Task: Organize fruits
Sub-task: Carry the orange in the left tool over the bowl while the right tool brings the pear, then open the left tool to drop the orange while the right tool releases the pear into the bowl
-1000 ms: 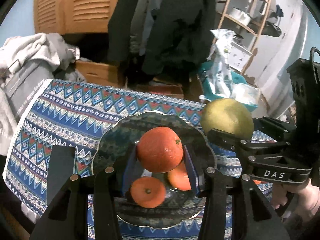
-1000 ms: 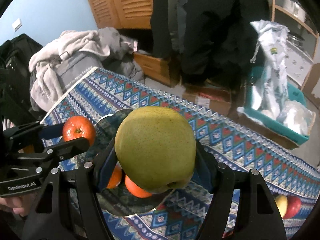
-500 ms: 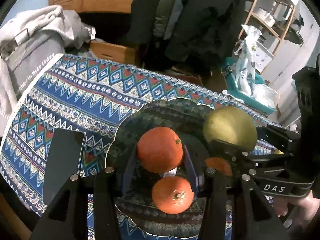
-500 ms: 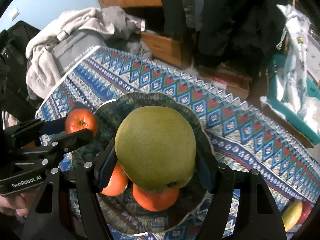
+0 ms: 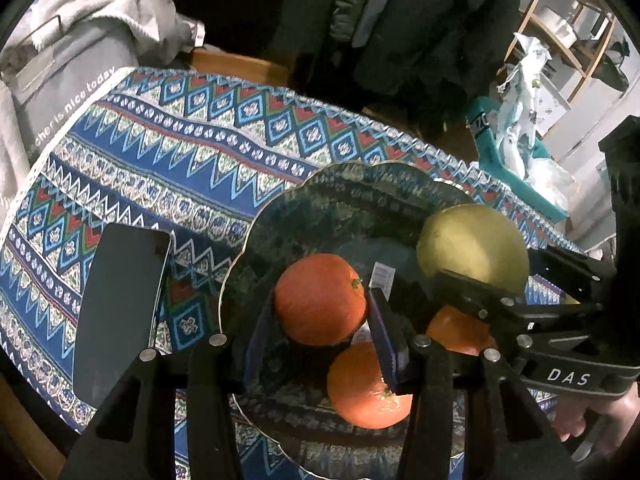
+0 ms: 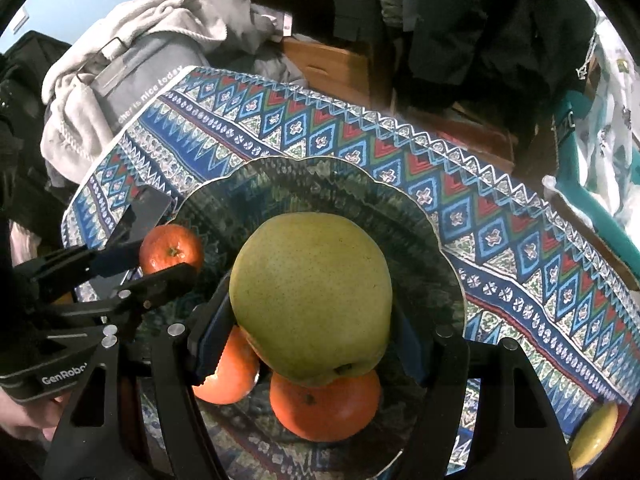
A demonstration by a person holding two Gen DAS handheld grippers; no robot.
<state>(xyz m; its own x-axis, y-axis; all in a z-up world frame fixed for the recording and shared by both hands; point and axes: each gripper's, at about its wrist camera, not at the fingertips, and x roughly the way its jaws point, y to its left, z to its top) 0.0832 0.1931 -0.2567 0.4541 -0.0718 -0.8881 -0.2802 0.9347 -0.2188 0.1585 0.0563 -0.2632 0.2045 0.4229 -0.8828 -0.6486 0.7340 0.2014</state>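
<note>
A dark green plate (image 6: 404, 200) with a scalloped rim sits on the bench's patterned cloth (image 5: 208, 148). Two oranges (image 6: 325, 408) lie on it at 6 o'clock, touching. The left gripper (image 5: 320, 308) has its jaws closed around a third orange (image 5: 320, 299), held over the plate's middle. The right gripper (image 6: 310, 300) clamps a large green pear (image 6: 310, 296) above the two resting oranges. A black phone (image 5: 120, 312) lies on the cloth at the plate's 9 o'clock, just beside the rim.
</note>
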